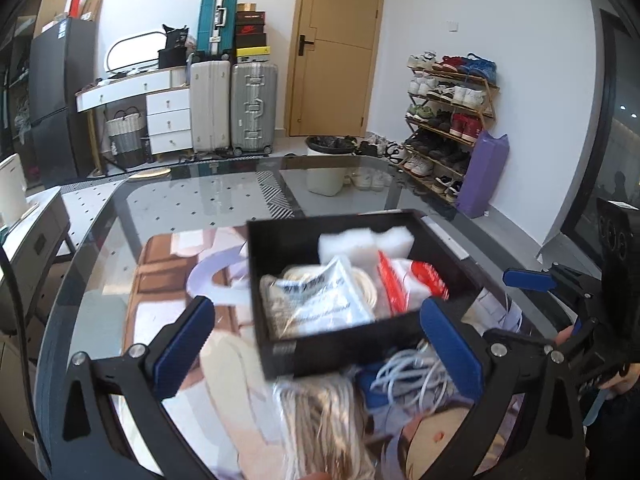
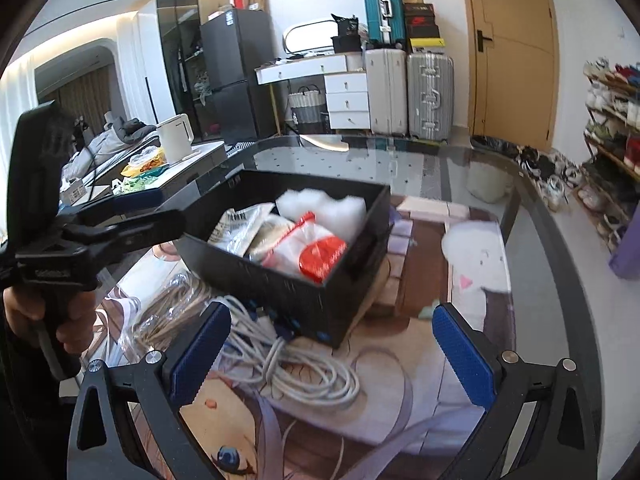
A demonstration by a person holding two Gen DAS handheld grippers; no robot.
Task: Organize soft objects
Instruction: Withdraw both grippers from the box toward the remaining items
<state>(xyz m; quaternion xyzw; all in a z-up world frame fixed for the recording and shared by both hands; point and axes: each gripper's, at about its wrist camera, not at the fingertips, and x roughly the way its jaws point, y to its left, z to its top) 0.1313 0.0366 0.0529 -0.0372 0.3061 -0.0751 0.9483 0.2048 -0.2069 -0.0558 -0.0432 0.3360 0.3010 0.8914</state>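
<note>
A black box (image 1: 320, 350) (image 2: 280, 284) sits on a printed mat on the glass table. It holds white foam (image 1: 366, 242) (image 2: 320, 204), a clear printed bag (image 1: 324, 300) (image 2: 236, 226) and a red-and-white packet (image 1: 416, 276) (image 2: 316, 256). A coil of white cable (image 1: 412, 376) (image 2: 296, 364) and a bagged bundle of pale cord (image 1: 320, 420) (image 2: 168, 312) lie on the mat in front of the box. My left gripper (image 1: 320, 340) is open, its fingers either side of the box's near wall. My right gripper (image 2: 332, 356) is open above the cable.
The glass table's edge (image 1: 80, 264) (image 2: 532, 208) curves around the mat. A white side cabinet with a kettle (image 2: 176, 136) stands to the left. Suitcases (image 1: 232, 104), a door and a shoe rack (image 1: 448, 120) are across the room.
</note>
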